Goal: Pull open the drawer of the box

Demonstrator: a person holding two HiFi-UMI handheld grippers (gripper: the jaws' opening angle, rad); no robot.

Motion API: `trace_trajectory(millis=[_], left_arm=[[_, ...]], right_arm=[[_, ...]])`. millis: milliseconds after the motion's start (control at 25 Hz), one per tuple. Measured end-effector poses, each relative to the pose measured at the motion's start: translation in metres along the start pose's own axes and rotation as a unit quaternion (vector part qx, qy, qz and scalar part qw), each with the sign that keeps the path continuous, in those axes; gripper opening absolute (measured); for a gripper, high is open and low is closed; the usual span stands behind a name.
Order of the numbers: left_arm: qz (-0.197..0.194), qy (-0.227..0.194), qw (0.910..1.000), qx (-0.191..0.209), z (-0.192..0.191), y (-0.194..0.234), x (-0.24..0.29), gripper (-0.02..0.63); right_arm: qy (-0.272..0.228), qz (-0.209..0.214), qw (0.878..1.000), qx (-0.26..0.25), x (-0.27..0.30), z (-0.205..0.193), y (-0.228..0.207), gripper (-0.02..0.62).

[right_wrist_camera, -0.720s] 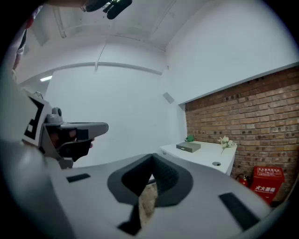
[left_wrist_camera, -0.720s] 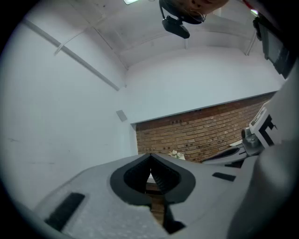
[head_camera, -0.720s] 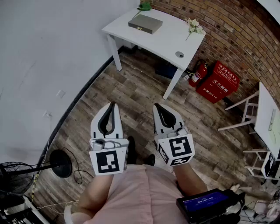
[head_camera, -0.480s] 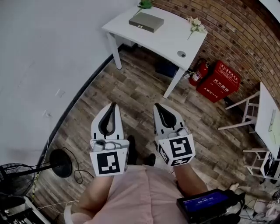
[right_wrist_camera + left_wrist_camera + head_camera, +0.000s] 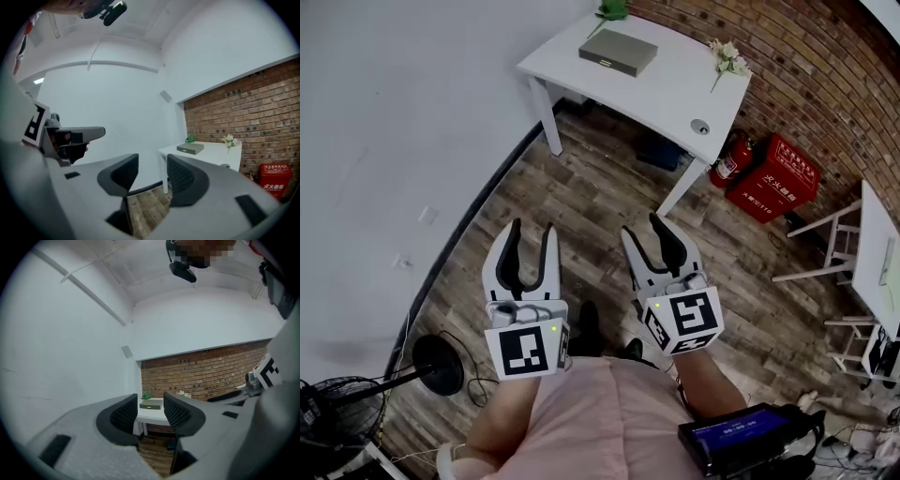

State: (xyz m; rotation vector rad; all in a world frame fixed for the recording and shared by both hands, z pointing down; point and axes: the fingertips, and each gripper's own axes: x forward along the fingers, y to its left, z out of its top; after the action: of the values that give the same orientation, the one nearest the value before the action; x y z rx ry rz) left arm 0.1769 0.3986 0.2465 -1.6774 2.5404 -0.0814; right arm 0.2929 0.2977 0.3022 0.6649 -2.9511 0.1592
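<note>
Box, its drawer seemingly shut, is lying at the far end of the white table near the room corner, well apart from the 2 grippers. Left gripper and right gripper are now hanging over the floor with jaws spread wide and empty, having been closed tip to tip moments earlier. The person is probably readying them for the approach.
</note>
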Motion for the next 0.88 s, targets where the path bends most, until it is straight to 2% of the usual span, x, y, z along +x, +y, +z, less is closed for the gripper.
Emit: trace_trajectory(millis=[440,640,880], left_arm=[[-0.017,-0.018,0.9996,0.012,0.005,0.063,0.046,0.164],[-0.027,-0.009,0.9995,0.01,-0.004,0.073,0.062,0.164],[-0.039,0.017,0.9991,0.008,-0.022,0.074,0.09,0.163]], right_arm=[[-0.007,-0.016,1.0,-0.013,0.076,0.019,0.019,0.183],[-0.004,-0.021,1.0,-0.018,0.094,0.02,0.02,0.183],[0.006,-0.036,0.999,-0.015,0.119,0.015,0.0,0.181]])
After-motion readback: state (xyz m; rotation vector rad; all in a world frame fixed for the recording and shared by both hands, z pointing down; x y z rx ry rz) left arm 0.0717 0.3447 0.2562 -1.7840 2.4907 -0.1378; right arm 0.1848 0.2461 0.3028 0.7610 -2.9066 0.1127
